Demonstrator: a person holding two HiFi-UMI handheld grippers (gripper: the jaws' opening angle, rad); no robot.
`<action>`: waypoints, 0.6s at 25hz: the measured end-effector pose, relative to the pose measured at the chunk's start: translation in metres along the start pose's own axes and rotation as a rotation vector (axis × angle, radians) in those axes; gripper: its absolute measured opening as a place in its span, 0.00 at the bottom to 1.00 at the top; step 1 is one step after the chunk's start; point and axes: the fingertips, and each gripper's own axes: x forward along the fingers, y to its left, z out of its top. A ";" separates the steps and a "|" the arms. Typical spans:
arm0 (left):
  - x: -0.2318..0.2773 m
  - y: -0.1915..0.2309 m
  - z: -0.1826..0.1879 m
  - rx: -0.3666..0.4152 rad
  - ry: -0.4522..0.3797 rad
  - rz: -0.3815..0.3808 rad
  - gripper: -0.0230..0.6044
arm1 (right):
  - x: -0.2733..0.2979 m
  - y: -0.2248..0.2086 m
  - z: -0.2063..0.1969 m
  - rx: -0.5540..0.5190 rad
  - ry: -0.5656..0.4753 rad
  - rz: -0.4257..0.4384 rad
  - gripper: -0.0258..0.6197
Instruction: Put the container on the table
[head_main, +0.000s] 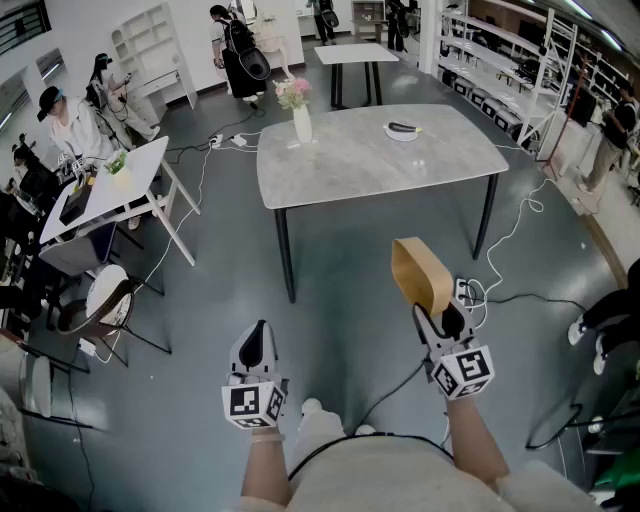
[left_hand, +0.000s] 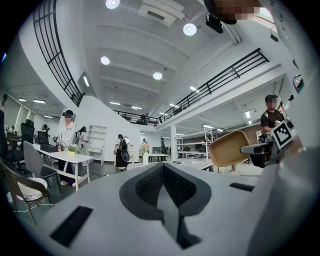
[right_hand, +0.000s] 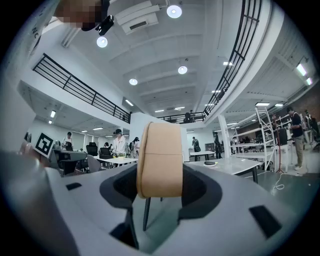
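My right gripper is shut on a tan container, holding it on edge by its rim above the floor. In the right gripper view the container stands upright between the jaws of that gripper. The left gripper view shows the same container off to the right. My left gripper is level beside it, shut, with nothing in it. The grey stone-top table stands ahead of both grippers, some way beyond them.
On the table are a white vase of flowers and a small plate with a dark object. A white folding table and a chair are at the left. Cables and a power strip lie on the floor. People stand at the left and back.
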 end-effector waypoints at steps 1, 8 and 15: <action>0.002 -0.001 -0.001 0.005 0.006 -0.004 0.04 | 0.000 -0.002 0.000 -0.004 0.003 -0.001 0.38; 0.020 -0.005 -0.003 -0.017 0.009 -0.004 0.04 | 0.002 -0.022 0.003 -0.013 0.005 -0.012 0.38; 0.047 -0.012 -0.006 -0.009 0.019 -0.038 0.04 | 0.016 -0.037 -0.004 0.007 0.003 -0.017 0.38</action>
